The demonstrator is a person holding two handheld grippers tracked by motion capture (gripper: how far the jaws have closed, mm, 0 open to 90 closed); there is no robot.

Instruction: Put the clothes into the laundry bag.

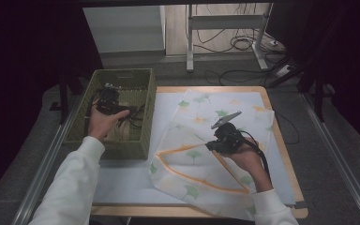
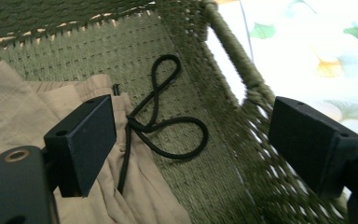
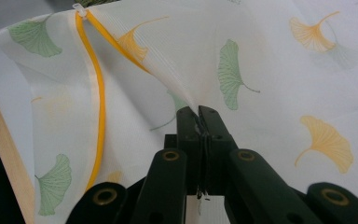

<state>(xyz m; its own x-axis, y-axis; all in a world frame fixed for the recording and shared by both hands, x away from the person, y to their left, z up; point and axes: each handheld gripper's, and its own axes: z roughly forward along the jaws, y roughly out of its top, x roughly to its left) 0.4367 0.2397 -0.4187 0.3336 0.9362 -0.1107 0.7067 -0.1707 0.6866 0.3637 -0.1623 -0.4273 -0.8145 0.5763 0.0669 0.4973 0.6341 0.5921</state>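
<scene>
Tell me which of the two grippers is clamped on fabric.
The right gripper: its jaws are shut on the leaf-print mesh bag. The left gripper hangs open inside the green basket, gripping nothing.

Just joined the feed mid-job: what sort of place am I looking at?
Probably a lab recording bench rather than a home: a wooden table in a dark room, loose cables on the floor behind it, metal stand legs, and staged laundry props.

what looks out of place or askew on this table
The ginkgo-print mesh laundry bag lies crooked across the table, one corner hanging over the near edge, its fabric pinched up by the right gripper. In the green woven basket, a black drawstring trails loose from the crumpled beige garment.
</scene>
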